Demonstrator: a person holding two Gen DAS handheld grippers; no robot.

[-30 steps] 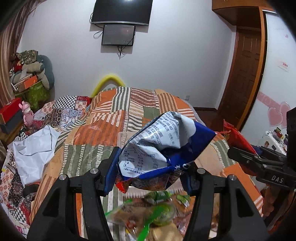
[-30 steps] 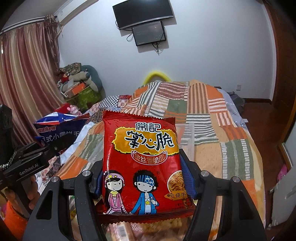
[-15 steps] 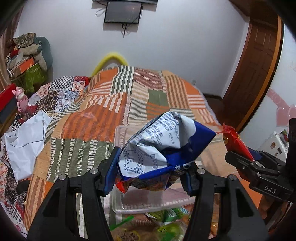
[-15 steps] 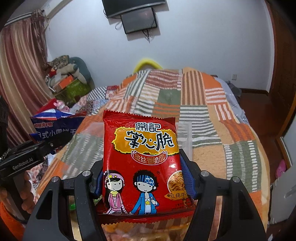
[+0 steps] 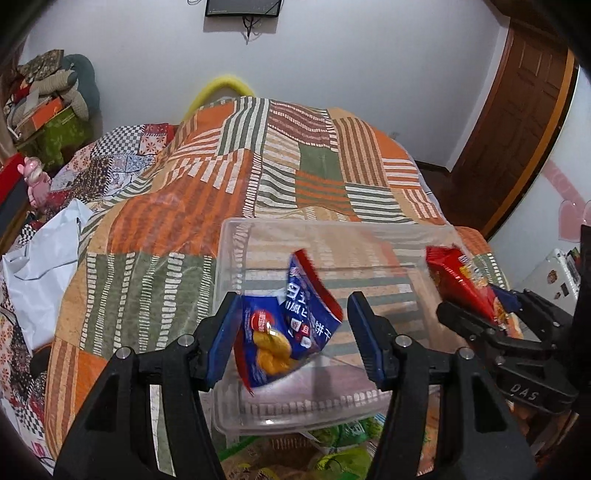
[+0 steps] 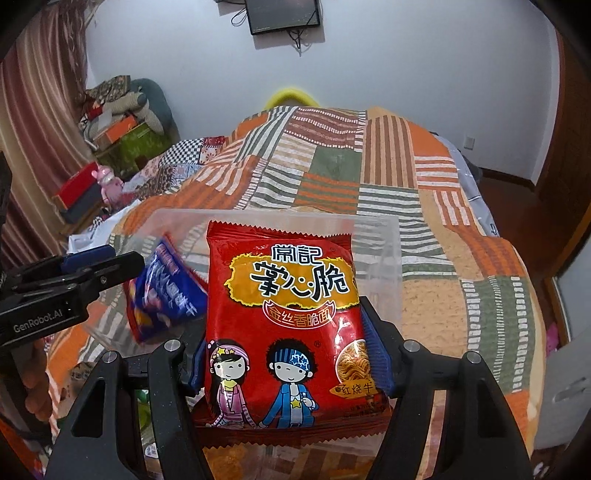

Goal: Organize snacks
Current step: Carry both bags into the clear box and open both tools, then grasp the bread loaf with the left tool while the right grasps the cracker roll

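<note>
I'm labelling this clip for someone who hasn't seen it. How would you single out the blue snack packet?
Start at the patchwork bedspread and find the clear plastic bin on its near end. The blue snack packet is tipping into the bin's left side, between the left hand-held gripper's opening jaws. Unlike the red noodle packet beside it, it is blue and pictures golden biscuits.

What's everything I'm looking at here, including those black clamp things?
clear plastic bin: one, transparent, on the quilt
blue snack packet: one, blue and red, over the bin
red snack packet: one, red, at the bin's right side
green snack packets: several, green, near side of bin
patchwork quilt: one, orange and green stripes, covering the bed
wall screen: one, black, far wall
pink toy: one, left of bed
left tool: black, jaws opening, blue packet loose between them
right tool: black, jaws opening, red packet between them
</note>
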